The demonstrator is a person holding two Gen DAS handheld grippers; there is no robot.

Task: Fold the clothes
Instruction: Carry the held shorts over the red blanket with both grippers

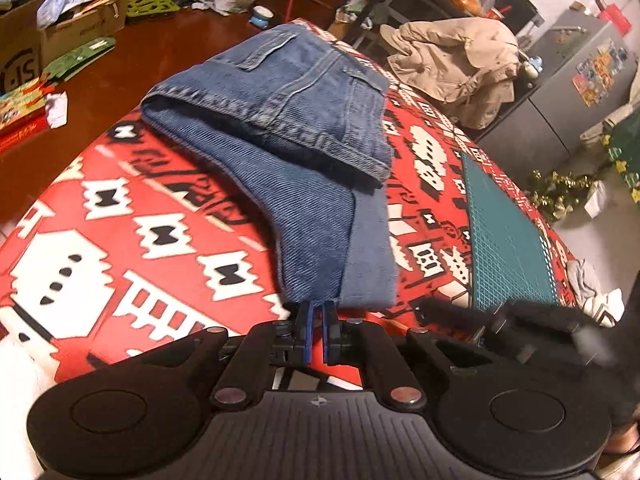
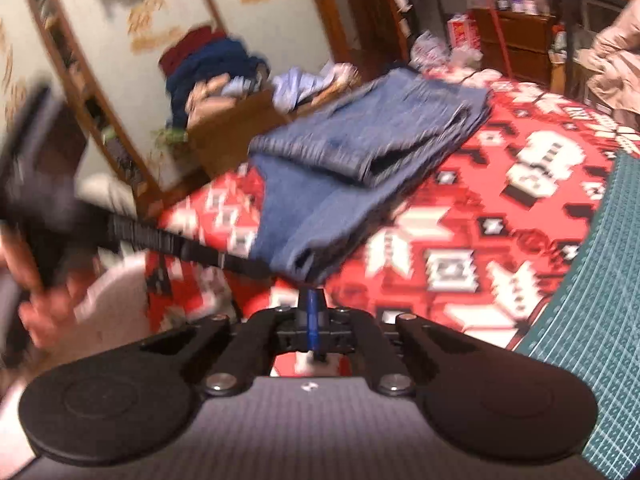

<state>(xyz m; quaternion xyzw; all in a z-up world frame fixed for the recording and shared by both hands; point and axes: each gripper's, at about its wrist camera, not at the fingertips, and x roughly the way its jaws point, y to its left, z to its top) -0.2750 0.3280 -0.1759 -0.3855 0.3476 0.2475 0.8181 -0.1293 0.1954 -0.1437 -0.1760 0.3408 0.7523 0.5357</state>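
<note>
A pair of blue jeans (image 1: 288,120) lies partly folded on the red patterned table cover (image 1: 120,220), its upper part doubled over the legs. My left gripper (image 1: 318,312) is shut on the near fold of the jeans and lifts it off the table. My right gripper (image 2: 312,300) is shut on the same near fold of the jeans (image 2: 340,168), in a blurred view. The right gripper's black body (image 1: 520,320) shows just right of the left one. The left gripper's body (image 2: 48,184) shows at left in the right wrist view.
A green cutting mat (image 1: 508,236) lies on the table's right side. A beige coat (image 1: 460,64) hangs over a chair beyond the table. Cardboard boxes (image 1: 60,28) and clutter stand on the floor at the far left. A grey cabinet (image 1: 580,80) stands at right.
</note>
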